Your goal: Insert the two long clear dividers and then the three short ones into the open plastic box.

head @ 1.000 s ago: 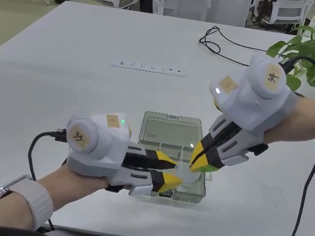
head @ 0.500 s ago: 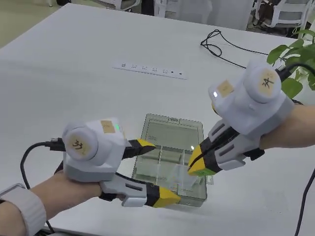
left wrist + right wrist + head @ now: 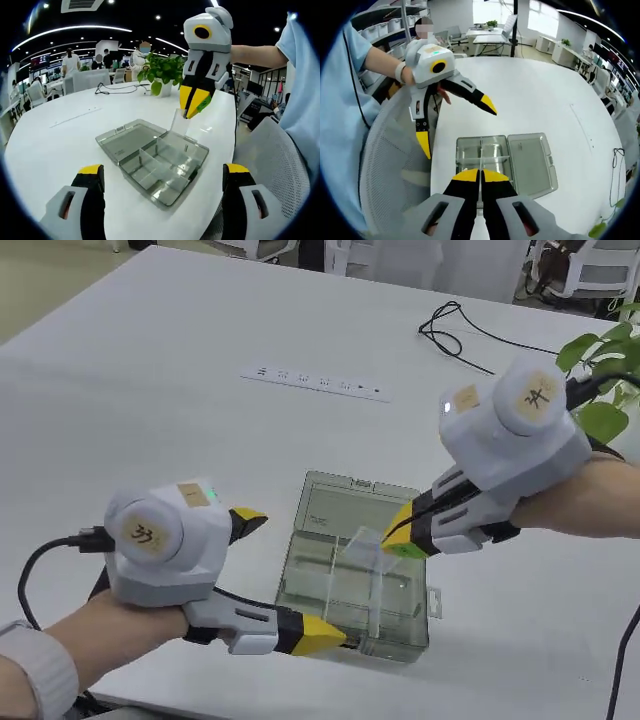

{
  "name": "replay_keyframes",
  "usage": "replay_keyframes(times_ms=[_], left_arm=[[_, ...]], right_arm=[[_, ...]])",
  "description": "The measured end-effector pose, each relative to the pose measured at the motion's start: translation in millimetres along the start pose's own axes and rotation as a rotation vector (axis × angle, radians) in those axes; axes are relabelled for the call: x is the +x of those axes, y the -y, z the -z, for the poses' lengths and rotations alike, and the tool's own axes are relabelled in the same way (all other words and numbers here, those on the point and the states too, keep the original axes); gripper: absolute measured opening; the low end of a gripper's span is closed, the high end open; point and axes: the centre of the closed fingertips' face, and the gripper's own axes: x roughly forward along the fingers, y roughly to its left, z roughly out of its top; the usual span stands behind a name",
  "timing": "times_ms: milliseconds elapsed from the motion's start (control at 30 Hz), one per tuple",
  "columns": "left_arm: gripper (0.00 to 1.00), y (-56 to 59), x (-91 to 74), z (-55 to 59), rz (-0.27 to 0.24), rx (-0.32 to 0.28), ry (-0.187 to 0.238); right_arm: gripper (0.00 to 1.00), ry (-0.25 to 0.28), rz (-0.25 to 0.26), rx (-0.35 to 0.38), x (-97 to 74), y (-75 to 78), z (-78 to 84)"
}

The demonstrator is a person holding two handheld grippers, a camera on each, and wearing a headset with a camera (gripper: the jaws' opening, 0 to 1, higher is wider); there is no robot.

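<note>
- While your right gripper (image 3: 403, 538) is clamped, jaws together, on one clear divider (image 3: 364, 544), that piece hangs tilted over the open plastic box (image 3: 395, 640); contact with the box cannot be confirmed.
- Your left gripper (image 3: 283, 576) has its two jaws spread wide with nothing between them, at the box's near left corner.
- One box sits on the white table (image 3: 150, 390), its lid (image 3: 345, 508) laid flat behind; at least two partitions stand inside, exact count unclear.
- Beyond it: one power strip (image 3: 315, 382), one black cable (image 3: 470, 325), one potted plant (image 3: 600, 370).
</note>
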Motion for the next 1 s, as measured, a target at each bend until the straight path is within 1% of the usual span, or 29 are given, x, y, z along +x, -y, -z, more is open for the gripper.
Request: replay_keyframes(times_ms=[267, 467, 567, 867, 900, 1000], left_arm=[[0.98, -3.0, -5.3, 5.4, -0.015, -0.013, -0.002], [0.96, -2.0, -8.0, 9.3, -0.019, -0.024, -0.005], [0.95, -1.5, -8.3, 10.6, -0.018, -0.031, -0.005], [0.93, -0.1, -7.3, 11.8, -0.011, -0.039, -0.004], [0.93, -0.1, -7.3, 12.3, -0.010, -0.040, -0.005], [0.92, 0.8, -7.2, 12.6, -0.007, -0.044, -0.004]], right_arm=[[0.02, -0.019, -0.010, -0.002, 15.2, -0.6, 8.9], [0.02, -0.025, -0.015, 0.001, 18.8, 0.0, 10.8], [0.02, -0.038, -0.022, 0.002, 20.7, -0.2, 14.1], [0.02, -0.048, -0.030, 0.002, 26.0, -0.3, 20.9], [0.02, -0.050, -0.024, -0.008, 27.1, 0.2, 21.7], [0.02, -0.043, -0.019, -0.003, 29.7, 3.9, 22.8]])
